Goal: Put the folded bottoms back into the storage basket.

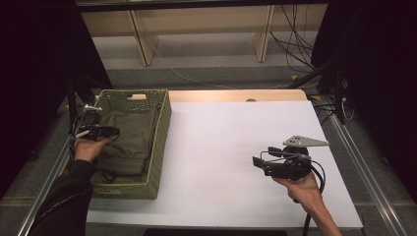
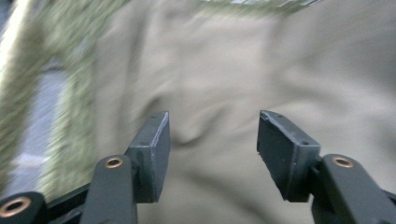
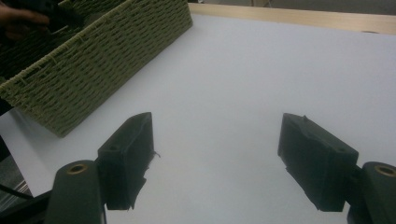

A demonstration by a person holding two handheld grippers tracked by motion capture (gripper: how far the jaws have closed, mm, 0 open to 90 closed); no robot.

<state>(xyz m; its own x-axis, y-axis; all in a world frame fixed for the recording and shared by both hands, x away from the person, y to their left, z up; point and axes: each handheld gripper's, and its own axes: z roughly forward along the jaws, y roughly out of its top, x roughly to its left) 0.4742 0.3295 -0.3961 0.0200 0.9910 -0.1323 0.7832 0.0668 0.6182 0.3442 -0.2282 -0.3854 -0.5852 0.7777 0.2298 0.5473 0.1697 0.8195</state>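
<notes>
Cloth (image 2: 224, 70), olive and folded, lies inside the basket (image 1: 160, 147) at the left of the high view. Nearest, low right in that view, the right gripper (image 1: 256, 161) waits over the bare table (image 1: 216, 137), jaws wide and empty. Farther left, the left gripper (image 2: 212, 133) hangs just above the cloth, jaws parted with nothing between them. Its view is blurred, so a hasty move could snag a fold, drag the cloth untidy, or knock the basket wall.
</notes>
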